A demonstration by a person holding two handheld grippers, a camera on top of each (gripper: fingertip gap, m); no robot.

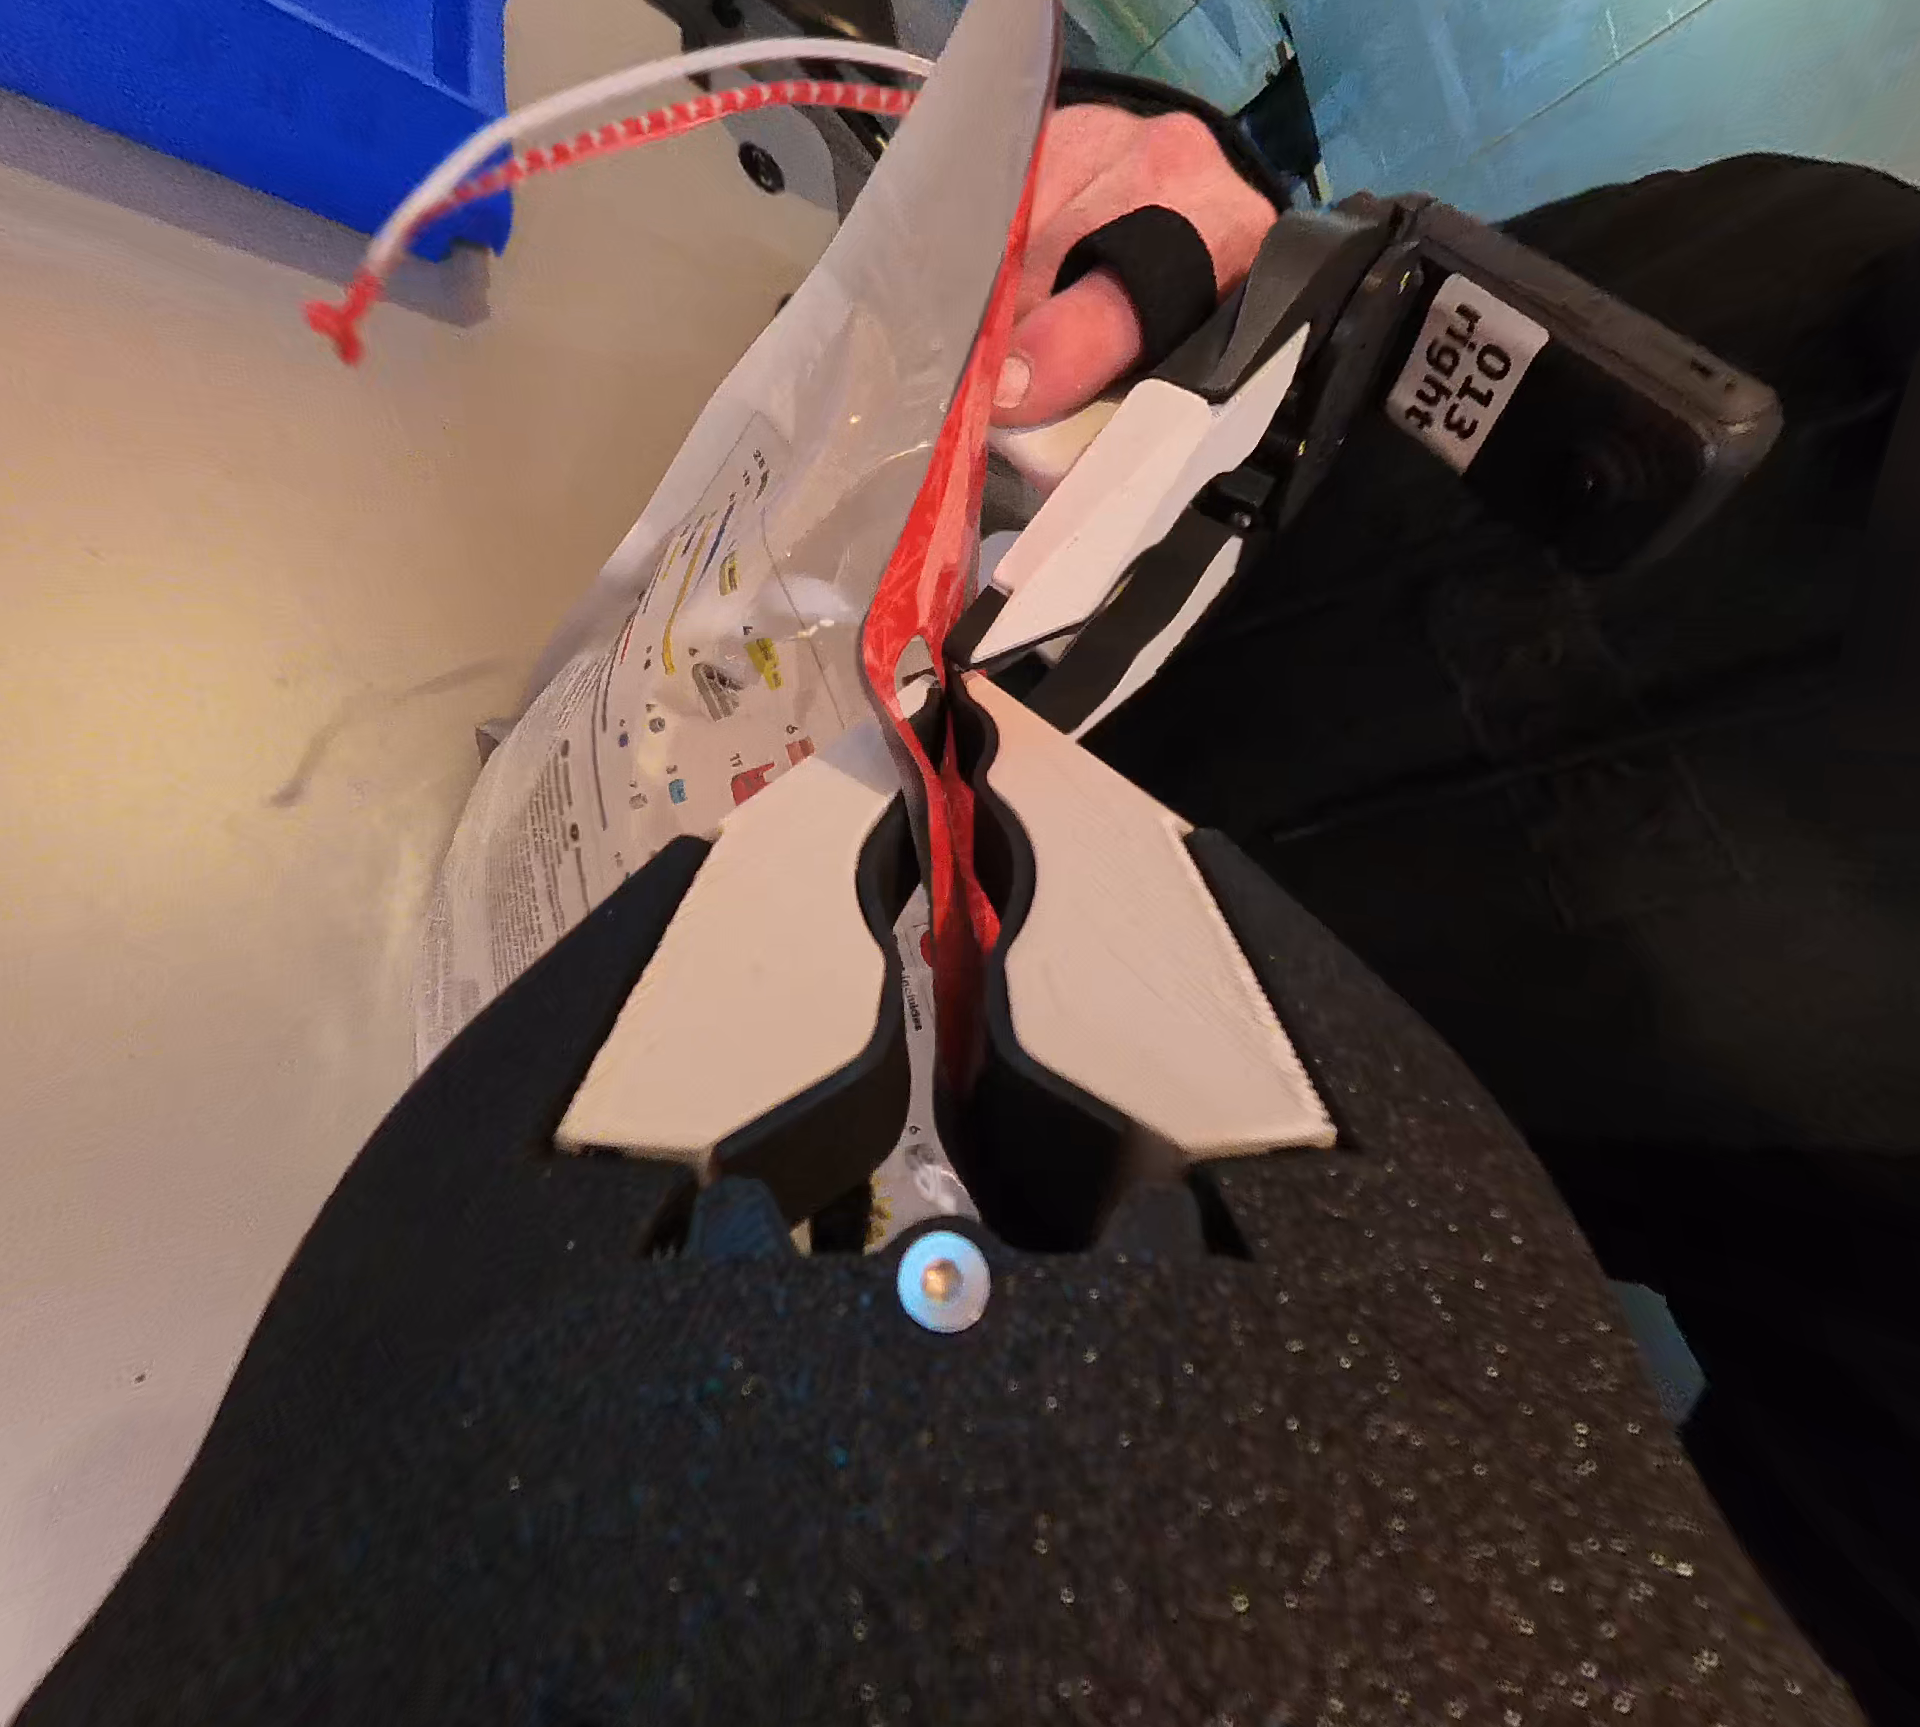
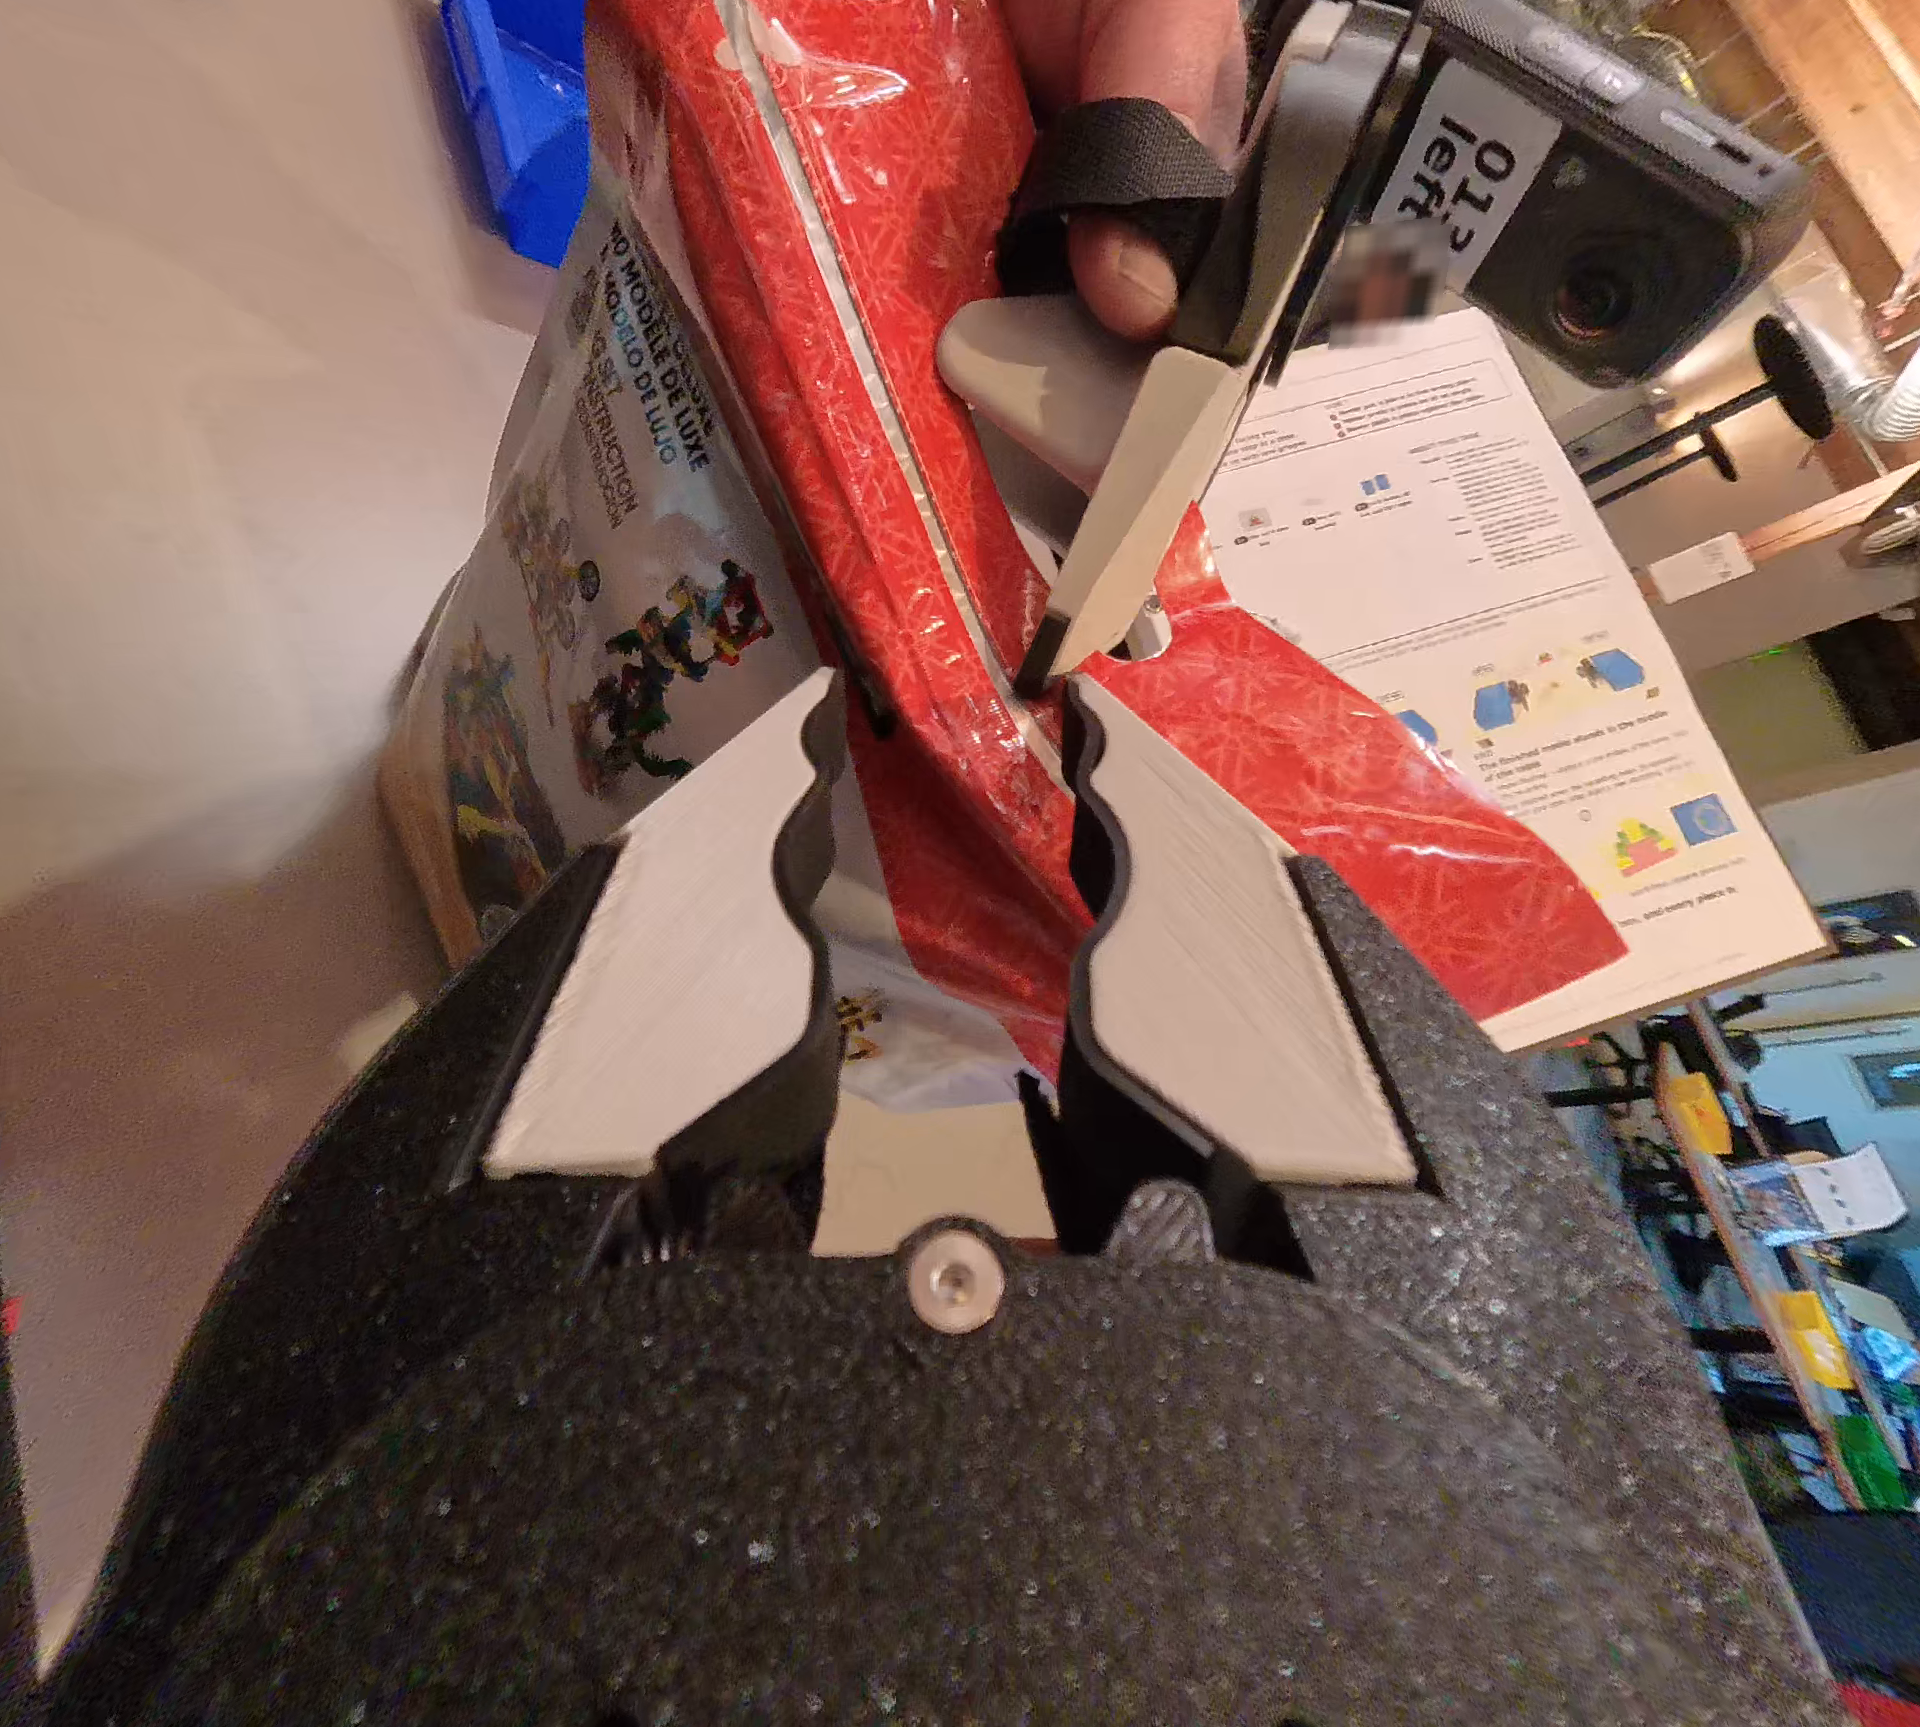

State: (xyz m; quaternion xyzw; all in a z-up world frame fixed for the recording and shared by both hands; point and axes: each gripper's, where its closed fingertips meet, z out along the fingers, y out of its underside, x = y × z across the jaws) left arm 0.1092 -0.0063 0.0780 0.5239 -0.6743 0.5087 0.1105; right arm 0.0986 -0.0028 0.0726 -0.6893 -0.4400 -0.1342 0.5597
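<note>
Red foil at the top of the toy bag [image 1: 940, 555], held upright above the table [image 1: 208, 638], is pinched in my left tongs [image 1: 951, 711], while my right tongs [image 2: 956, 701] gape around it and could let it slip or tear unevenly.

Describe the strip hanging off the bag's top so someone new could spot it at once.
Start at the blue bin on the pale table in the left wrist view. In front of it, the red-topped plastic bag, pinched by the left gripper, stands on edge. Arcing from its top is the torn strip: thin, red-and-white, its end dangling free.
</note>
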